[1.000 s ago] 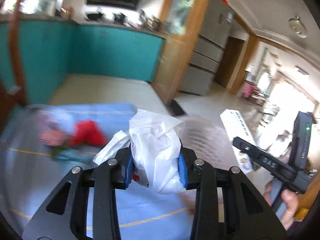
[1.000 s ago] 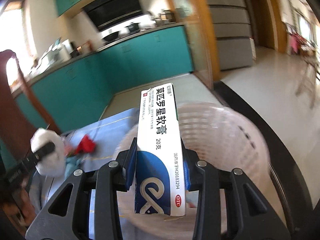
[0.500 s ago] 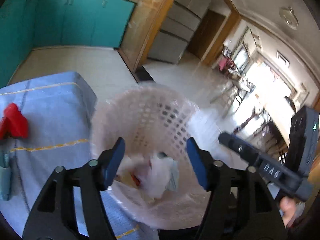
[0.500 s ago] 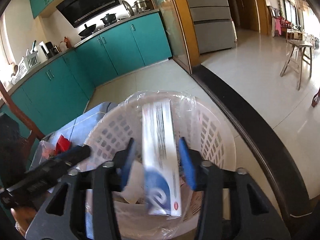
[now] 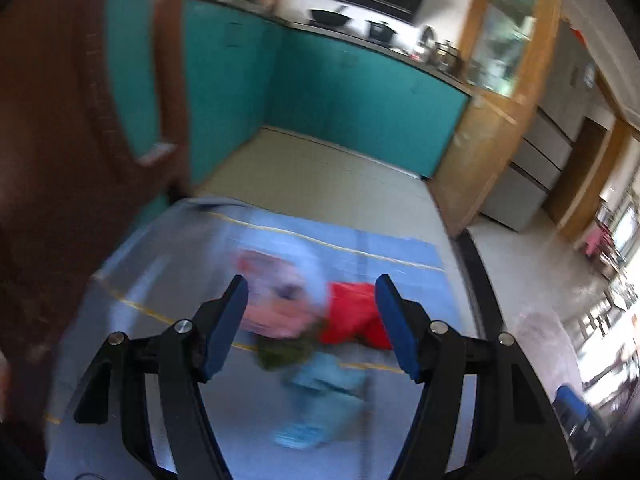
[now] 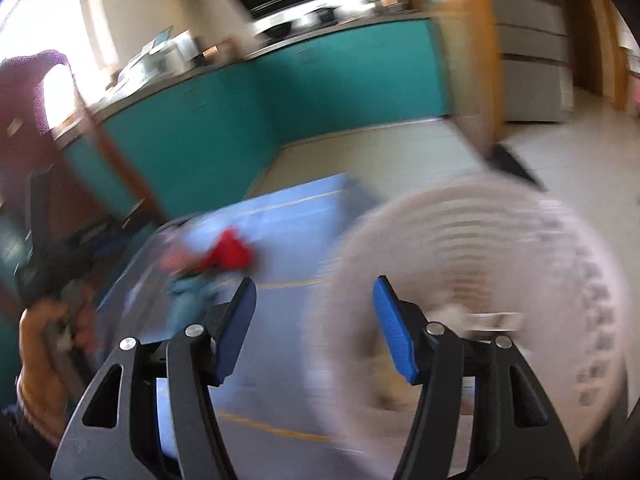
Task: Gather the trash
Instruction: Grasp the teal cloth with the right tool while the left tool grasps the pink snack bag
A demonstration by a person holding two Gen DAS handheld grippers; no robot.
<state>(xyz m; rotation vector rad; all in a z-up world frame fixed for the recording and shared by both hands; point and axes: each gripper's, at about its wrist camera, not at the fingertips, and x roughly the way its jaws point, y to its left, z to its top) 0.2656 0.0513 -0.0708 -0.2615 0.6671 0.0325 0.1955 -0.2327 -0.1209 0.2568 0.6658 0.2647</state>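
Left gripper (image 5: 311, 300) has its blue-padded fingers (image 5: 224, 326) spread wide, nothing between them, hovering over the table (image 5: 152, 280) with its blue cloth. Right past the fingertips, framed in the gap, sits the leftover trash pile, all motion-blurred: a pinkish-white crumpled bag (image 5: 280, 296) nearer the left finger, a red wrapper (image 5: 354, 312) touching it on the side of the right finger, a dark green scrap (image 5: 286, 352) under them, and a light blue piece (image 5: 320, 392) lying closest to the camera, low between the two fingers. None of it touches the pads. Right gripper (image 6: 314, 302) also wide apart and empty. The white plastic basket (image 6: 560, 280) fills the right part of its view, heavily blurred, its near rim passing behind the right finger (image 6: 394, 336); some pale stuff lies inside, can't tell what. Same trash pile (image 6: 216, 260) shows left of and beyond the left finger in this view, red piece on top, well apart from the basket, on the blue cloth. At far left in the right wrist view, the person's hand (image 6: 44, 320) in an orange sleeve holds the other gripper's handle. Farther off: dark wooden chair back (image 5: 72, 120), teal kitchen cabinets (image 5: 360, 92), pale tile floor (image 6: 580, 152), wooden door frame (image 5: 500, 120).
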